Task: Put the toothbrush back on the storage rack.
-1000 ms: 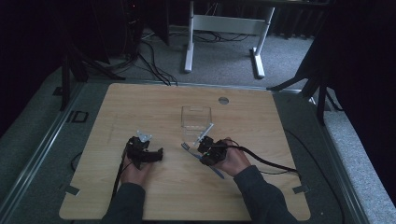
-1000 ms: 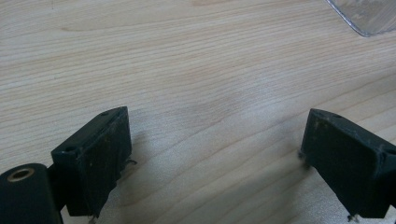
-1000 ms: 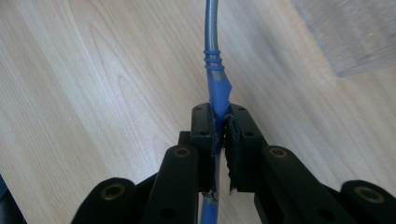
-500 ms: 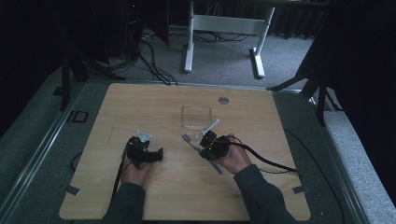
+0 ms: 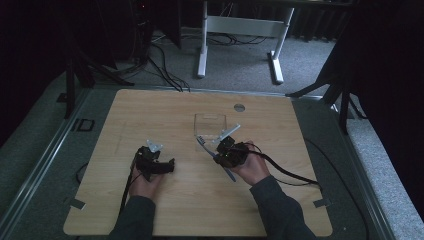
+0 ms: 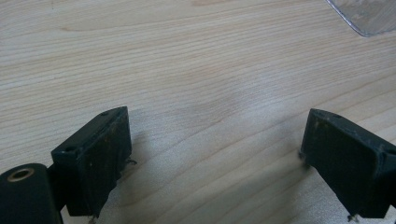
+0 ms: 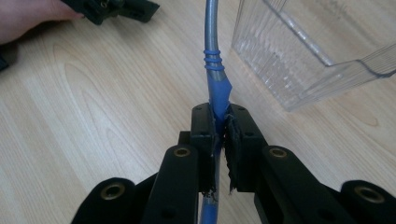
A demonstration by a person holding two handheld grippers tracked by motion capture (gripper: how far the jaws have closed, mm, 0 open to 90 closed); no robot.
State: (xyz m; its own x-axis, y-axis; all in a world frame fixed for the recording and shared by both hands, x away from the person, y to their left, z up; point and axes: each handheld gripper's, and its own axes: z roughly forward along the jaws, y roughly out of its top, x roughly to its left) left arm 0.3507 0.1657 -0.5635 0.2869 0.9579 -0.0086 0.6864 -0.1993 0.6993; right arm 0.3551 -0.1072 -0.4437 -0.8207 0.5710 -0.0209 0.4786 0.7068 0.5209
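The right gripper (image 7: 219, 135) is clamped on a blue-and-silver toothbrush (image 7: 215, 79), just at seven o'clock of the clear ribbed plastic box (image 5: 210, 124). The person should tip the head over the rim before releasing. The left gripper (image 6: 215, 154) rests wide apart, empty.

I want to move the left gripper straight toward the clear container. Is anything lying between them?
Nothing: bare wood only. In the left gripper view, the open left gripper faces plain tabletop up to the clear container. The high view agrees.
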